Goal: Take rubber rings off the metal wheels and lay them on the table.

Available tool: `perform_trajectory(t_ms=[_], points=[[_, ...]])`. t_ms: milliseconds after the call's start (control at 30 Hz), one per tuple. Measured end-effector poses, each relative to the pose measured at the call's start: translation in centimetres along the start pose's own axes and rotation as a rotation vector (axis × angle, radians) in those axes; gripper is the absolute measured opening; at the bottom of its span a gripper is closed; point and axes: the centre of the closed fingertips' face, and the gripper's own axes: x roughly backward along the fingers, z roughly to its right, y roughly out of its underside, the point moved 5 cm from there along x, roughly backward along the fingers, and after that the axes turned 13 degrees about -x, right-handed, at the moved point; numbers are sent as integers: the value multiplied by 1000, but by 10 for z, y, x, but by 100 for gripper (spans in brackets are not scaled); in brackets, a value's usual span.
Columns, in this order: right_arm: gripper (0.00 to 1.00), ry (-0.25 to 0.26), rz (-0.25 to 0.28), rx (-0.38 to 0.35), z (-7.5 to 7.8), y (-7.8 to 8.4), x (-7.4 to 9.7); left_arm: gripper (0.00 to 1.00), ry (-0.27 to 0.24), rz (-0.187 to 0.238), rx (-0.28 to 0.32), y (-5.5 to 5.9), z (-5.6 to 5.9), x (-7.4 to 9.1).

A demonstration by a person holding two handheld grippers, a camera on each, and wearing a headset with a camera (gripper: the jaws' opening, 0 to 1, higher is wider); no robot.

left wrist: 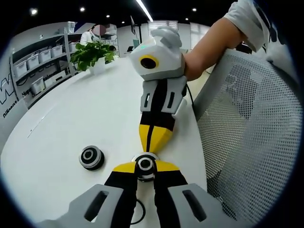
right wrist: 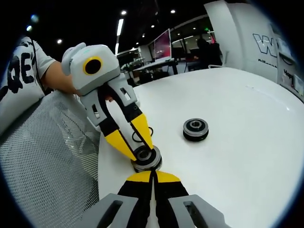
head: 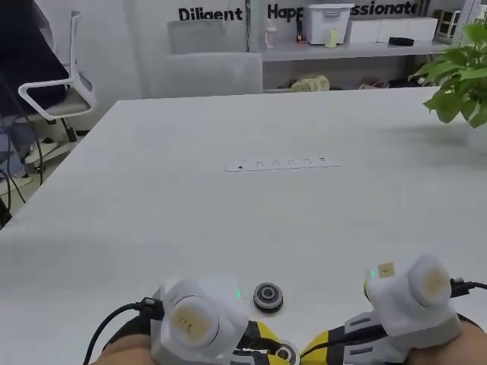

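Observation:
A small metal wheel with a black rubber rim sits between the yellow tips of my left gripper, which is shut on it just above the white table's near edge. My right gripper has its jaws together, its tips touching that wheel from the opposite side. Whether it pinches the rubber I cannot tell. A second wheel with its ring on stands free on the table a little farther out. A thin black rubber ring lies beside the left gripper's jaws.
A mesh chair back is close behind the table's near edge. A flush socket strip lies mid-table and a potted plant stands at the far right. A white office chair stands off the table's left.

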Motion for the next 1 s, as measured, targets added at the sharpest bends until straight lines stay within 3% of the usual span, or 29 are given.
perform_trajectory(t_ms=[433, 1000], points=[[0, -19, 79, -115, -1, -9, 7, 7, -12, -18, 1, 0, 0, 0], [0, -30, 84, -101, -9, -11, 4, 7, -16, -38, 5, -1, 1, 1]])
